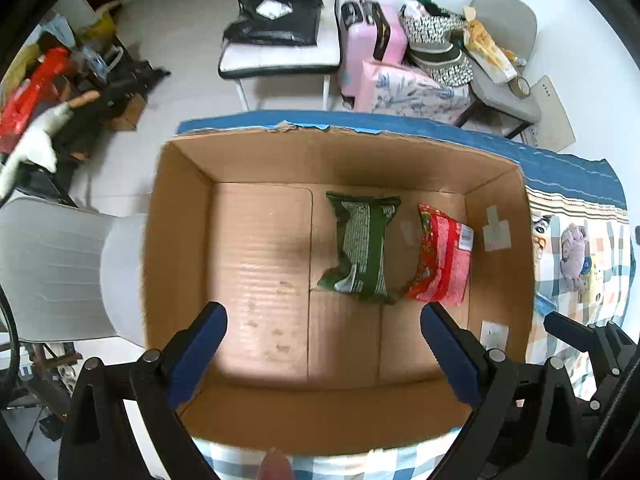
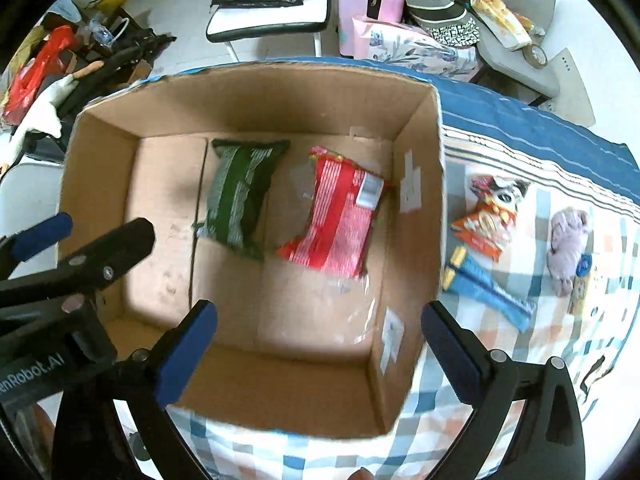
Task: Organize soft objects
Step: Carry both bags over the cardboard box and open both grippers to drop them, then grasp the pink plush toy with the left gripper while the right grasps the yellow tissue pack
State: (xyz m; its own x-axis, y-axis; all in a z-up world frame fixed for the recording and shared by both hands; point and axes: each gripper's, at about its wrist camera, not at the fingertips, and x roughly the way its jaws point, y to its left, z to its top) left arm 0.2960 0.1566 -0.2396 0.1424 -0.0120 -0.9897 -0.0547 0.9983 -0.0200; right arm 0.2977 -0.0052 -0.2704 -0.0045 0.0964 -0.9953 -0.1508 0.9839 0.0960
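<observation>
I have both grippers hanging over the open box [image 1: 180, 216], which sits on a checked bedcover [image 2: 500, 360]. My left gripper [image 1: 324, 320] has its jaws spread wide with nothing between them, over the near middle of the box floor. My right gripper [image 2: 320, 320] is also wide and empty, above the near right part of the box. In the right view the left gripper shows at the left edge, over the box's left wall.

Two packets lie flat on the box floor toward the far right. The green packet [image 1: 362, 248] is left of the red packet [image 1: 442, 258]; they lie just beside each other, the red one close to the right wall.

Outside the box, to its right on the bedcover, lie an orange packet [image 2: 486, 226], a blue packet [image 2: 488, 290] nearer to me, and a grey plush toy [image 2: 566, 244] further right. None of them touches the box that I can tell.

Beyond the bed stand a white chair [image 1: 280, 60] and a pink suitcase [image 1: 372, 40].
</observation>
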